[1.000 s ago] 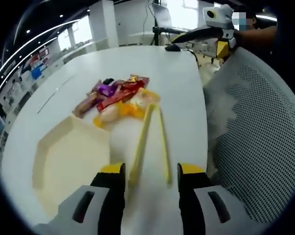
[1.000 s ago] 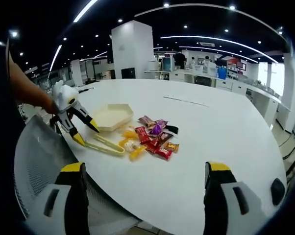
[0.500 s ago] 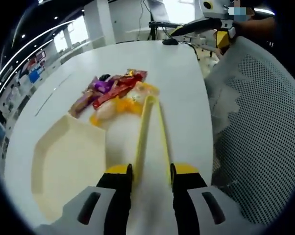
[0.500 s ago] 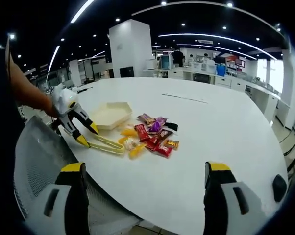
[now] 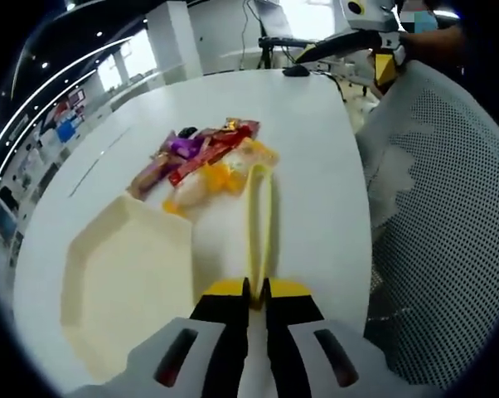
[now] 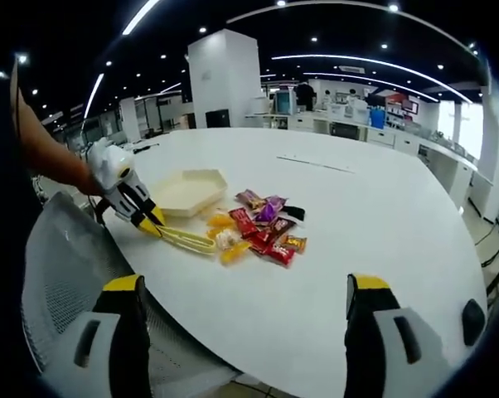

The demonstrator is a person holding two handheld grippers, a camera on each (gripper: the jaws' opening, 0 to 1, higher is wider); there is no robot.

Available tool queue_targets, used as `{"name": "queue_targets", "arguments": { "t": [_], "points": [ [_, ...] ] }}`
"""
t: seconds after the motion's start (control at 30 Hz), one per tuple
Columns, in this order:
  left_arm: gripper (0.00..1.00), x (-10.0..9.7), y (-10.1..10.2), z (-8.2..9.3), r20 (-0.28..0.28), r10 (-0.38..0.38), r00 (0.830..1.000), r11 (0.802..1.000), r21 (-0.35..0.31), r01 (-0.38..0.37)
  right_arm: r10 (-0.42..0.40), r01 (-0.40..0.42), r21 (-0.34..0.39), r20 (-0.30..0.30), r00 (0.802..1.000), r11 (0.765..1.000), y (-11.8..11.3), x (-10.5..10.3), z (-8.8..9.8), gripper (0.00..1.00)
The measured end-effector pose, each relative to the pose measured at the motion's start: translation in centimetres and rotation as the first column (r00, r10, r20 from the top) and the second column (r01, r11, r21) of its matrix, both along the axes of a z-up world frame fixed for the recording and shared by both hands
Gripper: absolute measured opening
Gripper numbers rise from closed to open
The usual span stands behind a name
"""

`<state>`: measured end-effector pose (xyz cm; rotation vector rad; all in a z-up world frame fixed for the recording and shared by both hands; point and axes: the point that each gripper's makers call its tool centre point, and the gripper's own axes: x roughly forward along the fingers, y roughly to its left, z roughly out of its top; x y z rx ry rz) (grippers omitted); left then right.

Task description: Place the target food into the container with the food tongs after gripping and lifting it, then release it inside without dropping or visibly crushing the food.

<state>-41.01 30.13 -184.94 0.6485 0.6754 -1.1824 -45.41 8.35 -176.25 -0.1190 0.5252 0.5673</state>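
Note:
My left gripper (image 5: pixel 255 289) is shut on the handle end of the yellow food tongs (image 5: pixel 259 217), squeezed nearly flat on the white table (image 5: pixel 316 124). The tong tips reach the pile of wrapped snacks (image 5: pixel 208 153), next to the orange and pale pieces (image 5: pixel 204 184). Left of the tongs lies the cream hexagonal container (image 5: pixel 121 278). In the right gripper view the left gripper (image 6: pixel 150 224) holds the tongs (image 6: pixel 187 240) beside the container (image 6: pixel 187 189) and snack pile (image 6: pixel 262 232). My right gripper (image 6: pixel 243 298) hangs open over the table's near edge, holding nothing.
A white mesh chair back (image 5: pixel 436 207) stands right of the table edge, also at lower left (image 6: pixel 63 290) in the right gripper view. A person's arm (image 6: pixel 42 153) holds the left gripper. A black mouse (image 5: pixel 297 71) lies at the table's far end.
My left gripper has gone from open around the tongs' handle to shut on it, pressing the two arms together. The right gripper has stayed open and still.

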Motion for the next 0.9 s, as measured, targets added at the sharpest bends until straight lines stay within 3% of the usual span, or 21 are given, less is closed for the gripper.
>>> {"name": "queue_targets", "arguments": {
  "t": [0.33, 0.9],
  "points": [
    [0.01, -0.8, 0.0, 1.6, -0.026, 0.008, 1.000, 0.999, -0.040, -0.009, 0.011, -0.011, 0.009, 0.000, 1.000, 1.000, 0.3, -0.1, 0.1, 0.99],
    [0.00, -0.8, -1.1, 8.0, -0.053, 0.037, 0.998, 0.978, -0.204, -0.047, 0.041, -0.041, 0.018, 0.016, 0.999, 0.999, 0.4, 0.6, 1.4, 0.99]
  ]
}}
